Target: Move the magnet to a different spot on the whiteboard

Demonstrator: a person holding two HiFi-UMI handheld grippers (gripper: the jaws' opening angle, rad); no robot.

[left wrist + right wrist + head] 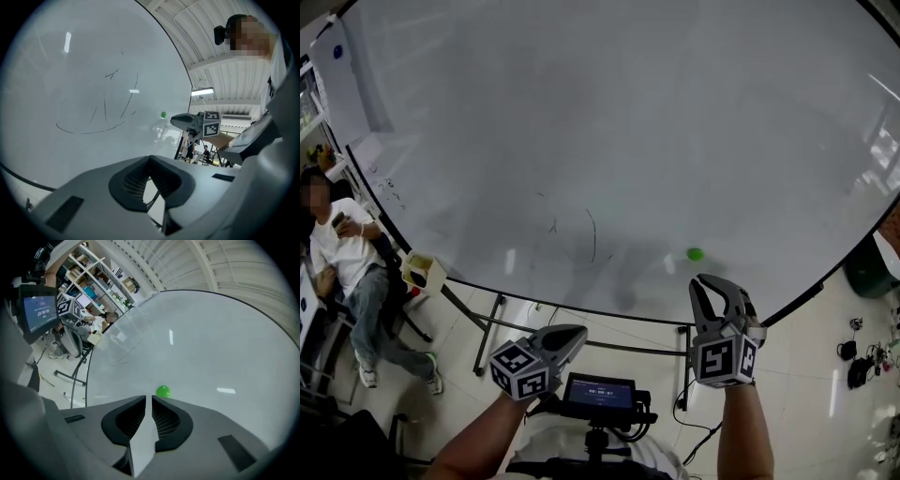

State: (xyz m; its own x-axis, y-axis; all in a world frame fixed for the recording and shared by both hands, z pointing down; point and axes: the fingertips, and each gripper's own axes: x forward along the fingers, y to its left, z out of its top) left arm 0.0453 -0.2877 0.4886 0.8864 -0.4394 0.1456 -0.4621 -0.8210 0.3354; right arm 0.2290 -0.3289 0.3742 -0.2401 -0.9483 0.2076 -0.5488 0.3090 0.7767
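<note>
The left gripper (577,334) sits at 7 o'clock, jaws together, empty. The right gripper (713,283) at 5 o'clock has jaws slightly parted, holding nothing, with the green magnet (696,254) just beyond on the whiteboard (581,141).

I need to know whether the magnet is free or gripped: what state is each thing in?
whiteboard: bears faint pen strokes.
green magnet: stuck on the whiteboard, nothing touching it.
right gripper: jaws slightly apart, nothing between them.
left gripper: jaws together, empty.
</note>
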